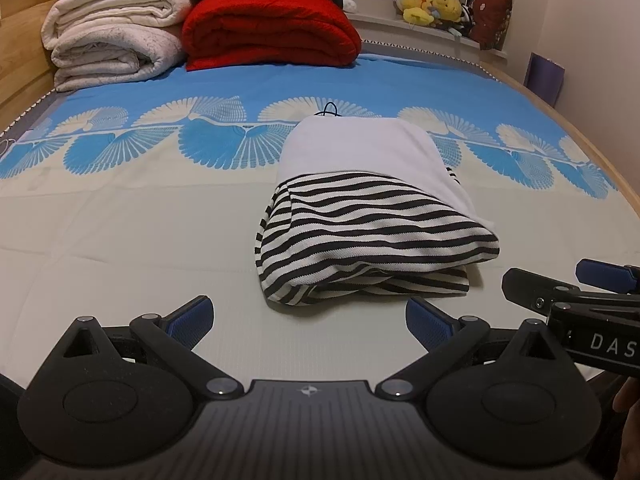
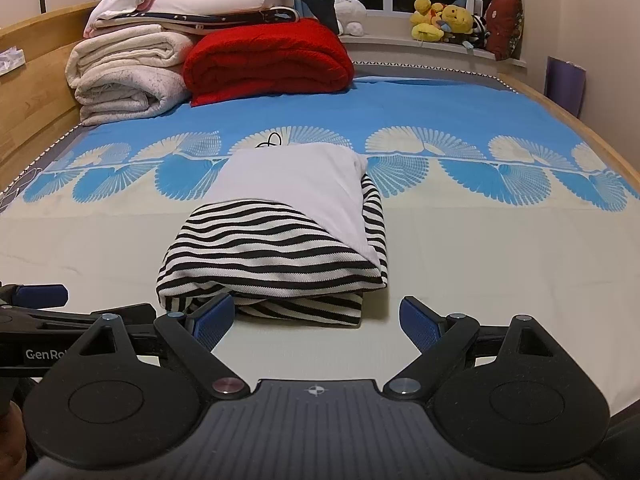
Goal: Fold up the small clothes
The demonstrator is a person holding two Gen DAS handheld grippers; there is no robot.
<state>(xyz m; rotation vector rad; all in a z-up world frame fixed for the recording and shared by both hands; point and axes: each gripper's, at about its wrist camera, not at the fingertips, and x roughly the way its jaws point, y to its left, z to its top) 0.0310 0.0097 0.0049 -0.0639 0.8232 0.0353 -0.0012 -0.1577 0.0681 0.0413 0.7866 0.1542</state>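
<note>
A black-and-white striped garment (image 1: 372,236) with a plain white part (image 1: 356,148) lies folded into a compact bundle on the bed; it also shows in the right wrist view (image 2: 276,256). My left gripper (image 1: 308,326) is open and empty, just short of the bundle's near edge. My right gripper (image 2: 316,322) is open and empty, its left fingertip (image 2: 212,320) close to the bundle's near-left corner. The right gripper shows at the right edge of the left wrist view (image 1: 560,284); the left gripper shows at the left edge of the right wrist view (image 2: 40,300).
The bed sheet (image 1: 140,216) is pale with a blue fan-pattern band. Folded white blankets (image 1: 112,40) and a red blanket (image 1: 272,28) are stacked at the head. Plush toys (image 1: 432,6) sit on the sill. A thin black cord (image 1: 330,110) lies behind the bundle.
</note>
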